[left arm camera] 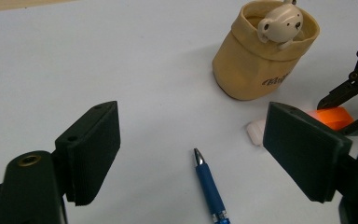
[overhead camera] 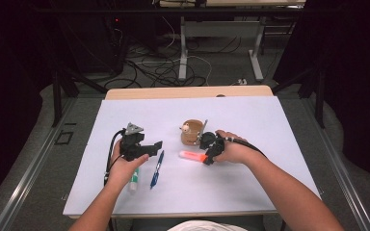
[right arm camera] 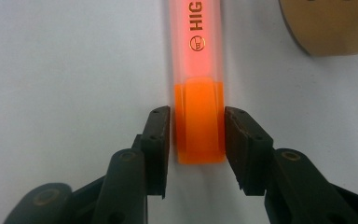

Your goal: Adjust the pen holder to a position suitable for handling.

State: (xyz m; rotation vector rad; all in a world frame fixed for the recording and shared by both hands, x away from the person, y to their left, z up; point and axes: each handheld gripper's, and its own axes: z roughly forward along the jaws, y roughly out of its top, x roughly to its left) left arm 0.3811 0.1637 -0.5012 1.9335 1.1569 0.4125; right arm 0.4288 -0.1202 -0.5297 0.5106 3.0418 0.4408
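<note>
An orange highlighter (overhead camera: 192,156) lies flat on the white sheet, just in front of a tan pouch (overhead camera: 191,132) that has a small bear figure on its rim. In the right gripper view, my right gripper (right arm camera: 197,140) has a pad against each side of the highlighter's (right arm camera: 198,70) orange end cap. My left gripper (overhead camera: 156,146) hovers to the left with its jaws wide open (left arm camera: 191,149) and nothing between them. A blue pen (left arm camera: 209,186) lies on the sheet below it. The pouch (left arm camera: 261,60) stands upright beyond.
A white tube with a green band (overhead camera: 134,180) lies beside the left hand, left of the blue pen (overhead camera: 157,169). The white sheet (overhead camera: 250,183) covers most of the table. Dark floor, cables and table legs lie beyond the far edge.
</note>
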